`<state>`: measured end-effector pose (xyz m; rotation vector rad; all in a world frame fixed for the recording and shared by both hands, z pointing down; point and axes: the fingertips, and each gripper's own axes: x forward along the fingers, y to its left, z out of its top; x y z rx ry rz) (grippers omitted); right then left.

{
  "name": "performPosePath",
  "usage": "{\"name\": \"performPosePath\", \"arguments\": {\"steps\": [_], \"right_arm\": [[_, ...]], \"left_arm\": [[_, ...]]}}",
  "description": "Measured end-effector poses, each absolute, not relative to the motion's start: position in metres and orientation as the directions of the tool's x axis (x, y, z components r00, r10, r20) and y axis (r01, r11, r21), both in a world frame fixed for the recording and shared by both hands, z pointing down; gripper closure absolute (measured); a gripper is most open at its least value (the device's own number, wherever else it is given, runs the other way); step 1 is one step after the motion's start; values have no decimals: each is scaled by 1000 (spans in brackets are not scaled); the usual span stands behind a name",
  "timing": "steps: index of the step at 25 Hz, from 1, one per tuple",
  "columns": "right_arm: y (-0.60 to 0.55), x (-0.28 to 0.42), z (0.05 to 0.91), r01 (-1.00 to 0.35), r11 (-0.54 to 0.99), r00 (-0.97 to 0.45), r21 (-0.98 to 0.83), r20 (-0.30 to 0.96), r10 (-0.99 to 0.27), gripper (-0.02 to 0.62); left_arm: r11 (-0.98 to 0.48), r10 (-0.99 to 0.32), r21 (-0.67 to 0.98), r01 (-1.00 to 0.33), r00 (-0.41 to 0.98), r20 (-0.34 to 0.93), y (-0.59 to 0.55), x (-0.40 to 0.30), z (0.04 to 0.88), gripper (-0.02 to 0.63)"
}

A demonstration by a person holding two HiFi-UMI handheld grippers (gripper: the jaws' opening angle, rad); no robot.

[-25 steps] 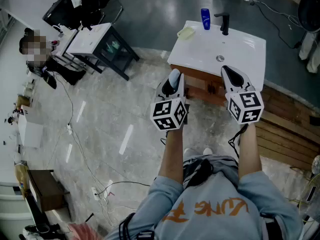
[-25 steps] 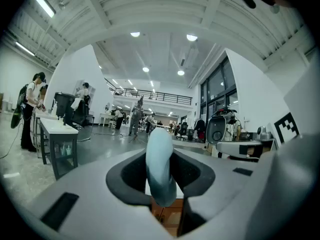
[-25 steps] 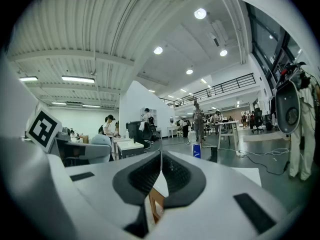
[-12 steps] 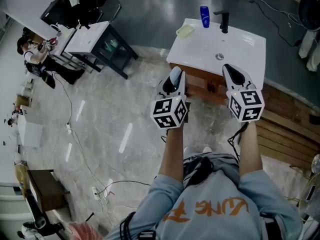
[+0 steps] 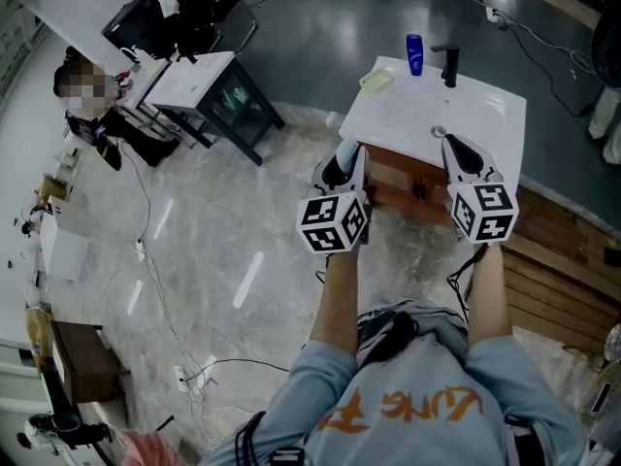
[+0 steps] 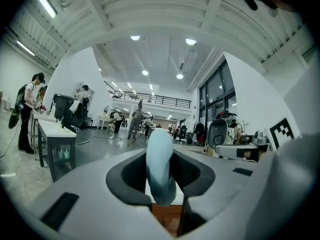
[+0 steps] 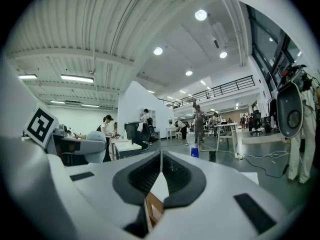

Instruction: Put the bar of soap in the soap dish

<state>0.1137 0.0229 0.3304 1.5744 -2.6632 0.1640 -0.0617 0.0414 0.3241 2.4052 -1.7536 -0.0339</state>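
Note:
In the head view, a white sink (image 5: 485,115) on a wooden cabinet (image 5: 408,183) lies just ahead of both grippers. A pale yellow-green soap dish (image 5: 377,80) sits at the sink's back left corner. My left gripper (image 5: 342,158) is shut on a pale blue bar of soap (image 6: 160,169), which stands on edge between the jaws and pokes out past them near the sink's front left corner. My right gripper (image 5: 456,149) is shut with nothing in it, its tip over the sink's front edge near the drain (image 5: 439,132). In the right gripper view the right gripper (image 7: 160,156) has its pads together.
A blue bottle (image 5: 414,54) and a black faucet (image 5: 448,64) stand along the sink's back edge. A grey table on a dark frame (image 5: 209,76) stands to the left, with a person (image 5: 87,115) beyond it. Cables (image 5: 146,250) trail over the floor; wooden planks (image 5: 553,250) lie on the right.
The head view has shifted, and the sink now lies a little nearer to both gripper tips. The left jaws still hold the soap; the right jaws stay shut.

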Motion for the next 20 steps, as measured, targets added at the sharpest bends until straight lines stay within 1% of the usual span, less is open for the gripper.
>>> {"name": "performPosePath", "arguments": {"steps": [9, 15, 20], "right_arm": [[15, 108, 301, -864, 501, -503, -53, 25, -864, 561], [8, 110, 302, -866, 497, -498, -47, 24, -867, 561], [-14, 126, 314, -885, 464, -465, -39, 34, -885, 561]], "left_arm": [[-314, -946, 104, -944, 321, 53, 37, -66, 302, 474], [-327, -942, 113, -938, 333, 46, 25, -67, 301, 476], [-349, -933, 127, -929, 357, 42, -5, -62, 310, 476]]}}
